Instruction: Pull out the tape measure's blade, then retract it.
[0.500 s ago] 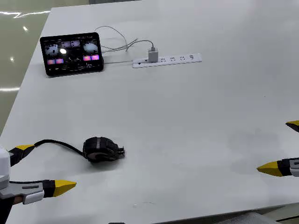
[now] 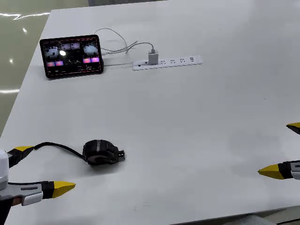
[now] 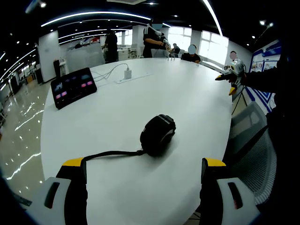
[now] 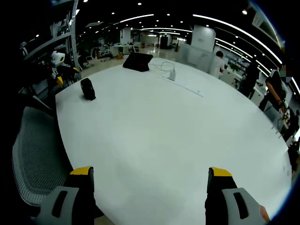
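A black tape measure (image 2: pixel 100 152) lies on the white table (image 2: pixel 187 117) at the front left, its black wrist strap trailing left. Its blade is wound in, with only the end hook showing at the right side. My left gripper (image 2: pixel 43 168) stands open just left of it, yellow tips apart, the strap's end near the upper tip. The left gripper view has the tape measure (image 3: pixel 158 134) ahead of the open left gripper (image 3: pixel 144 164). My right gripper (image 2: pixel 283 149) is open at the far right edge, holding nothing. The right gripper view puts the tape measure (image 4: pixel 87 88) far off from the open right gripper (image 4: pixel 149 172).
A tablet (image 2: pixel 71 55) with a lit screen stands at the back left. Beside it lies a white power strip (image 2: pixel 167 61) with a charger and cables. A mesh chair (image 4: pixel 37 159) sits at the table's near edge. People stand in the room beyond.
The head camera has shifted slightly. The tape measure and both grippers keep nearly the same places.
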